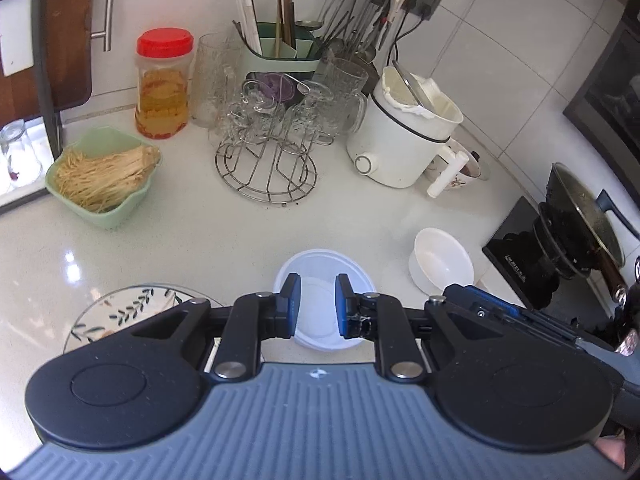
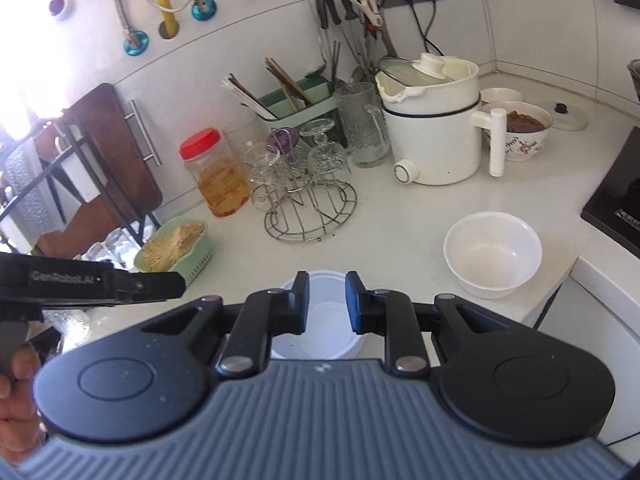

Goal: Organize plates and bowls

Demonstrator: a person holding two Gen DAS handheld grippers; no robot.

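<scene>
Our left gripper and right gripper both hang nearly closed and empty above the translucent bowl. The white bowl stands right of it, a leaf-patterned plate left. Narrow jaws could knock its rim. Our grippers hide its near side.

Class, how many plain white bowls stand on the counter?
2: a white bowl by the stove, and a white container in front of the grippers. Others may be hidden.
</scene>
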